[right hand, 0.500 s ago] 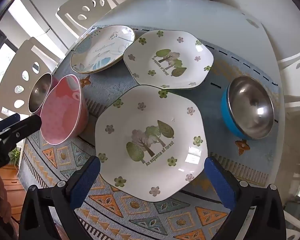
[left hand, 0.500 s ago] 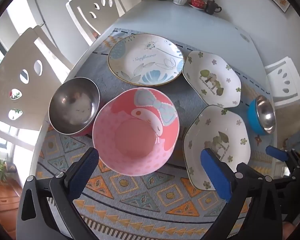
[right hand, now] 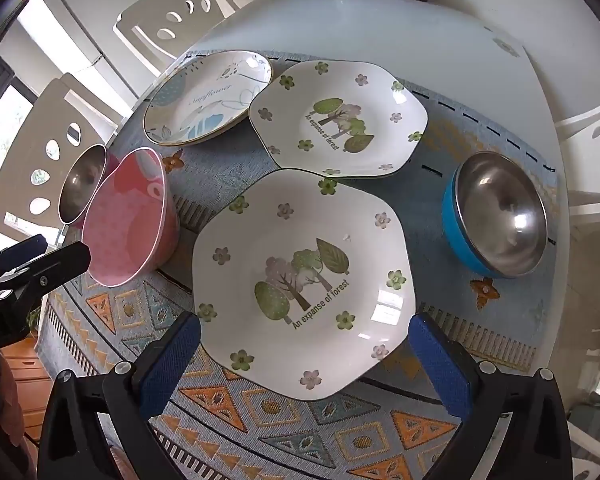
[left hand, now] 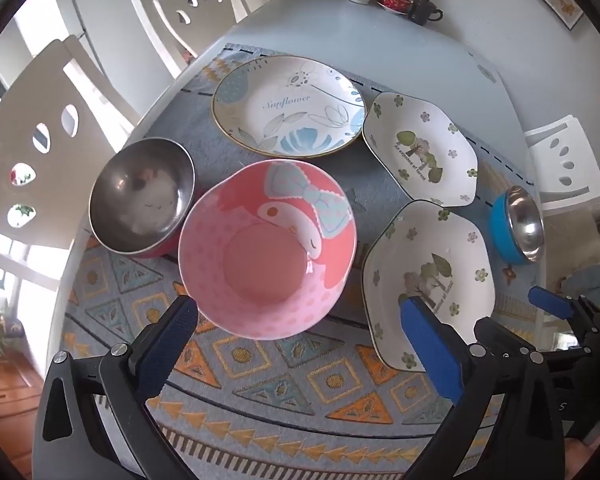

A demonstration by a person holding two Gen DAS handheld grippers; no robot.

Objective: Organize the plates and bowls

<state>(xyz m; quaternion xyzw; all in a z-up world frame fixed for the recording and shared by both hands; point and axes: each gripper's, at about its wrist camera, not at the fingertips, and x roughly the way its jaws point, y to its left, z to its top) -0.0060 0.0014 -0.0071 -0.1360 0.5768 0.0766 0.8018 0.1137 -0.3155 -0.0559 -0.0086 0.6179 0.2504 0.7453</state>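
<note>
Nothing stacked yet: dishes lie apart on the desk [right hand: 340, 20] mat. Left gripper [left hand: 300, 344], spread and empty, hangs over the pink bowl [left hand: 266, 248]; right gripper [right hand: 306, 360], likewise spread, brackets the near forest plate [right hand: 304, 280], evidently lining up for pickup.

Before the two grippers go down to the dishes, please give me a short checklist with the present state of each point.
1. Left gripper jaws wide, nothing held: ok.
2. Right gripper jaws wide, nothing held: ok.
3. Pink bowl upright, empty: ok.
4. Near forest plate flat on the mat, empty: ok.
5. Far forest plate apart from the near one: cannot tell, rims look very close.
6. Pink bowl apart from the steel bowl: cannot tell.
</note>
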